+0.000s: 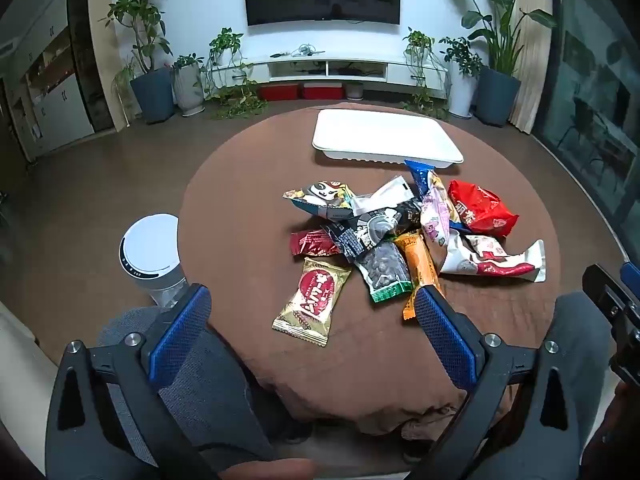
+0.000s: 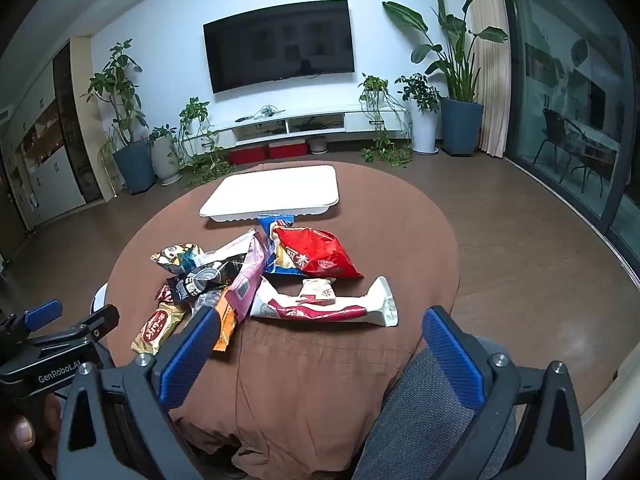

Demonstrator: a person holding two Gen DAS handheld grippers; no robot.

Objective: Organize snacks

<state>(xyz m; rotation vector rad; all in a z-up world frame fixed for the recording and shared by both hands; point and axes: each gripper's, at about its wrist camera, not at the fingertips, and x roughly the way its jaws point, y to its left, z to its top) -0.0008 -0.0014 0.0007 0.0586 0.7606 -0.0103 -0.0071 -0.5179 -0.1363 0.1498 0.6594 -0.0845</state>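
A pile of snack packets (image 1: 400,228) lies in the middle of the round table with a brown cloth (image 1: 240,208); it also shows in the right wrist view (image 2: 256,276). A gold packet (image 1: 312,300) lies nearest, a red bag (image 1: 482,208) at the right, a white-and-red packet (image 2: 328,304) in front. An empty white tray (image 1: 384,136) sits behind the pile, also in the right wrist view (image 2: 276,192). My left gripper (image 1: 312,320) is open and empty above the near table edge. My right gripper (image 2: 320,340) is open and empty, just short of the white-and-red packet.
A white cylindrical appliance (image 1: 154,248) stands on the floor left of the table. Grey-trousered knees (image 2: 432,408) are below the grippers. Potted plants (image 1: 152,92), a TV stand (image 1: 328,68) and a glass door (image 2: 572,112) ring the room.
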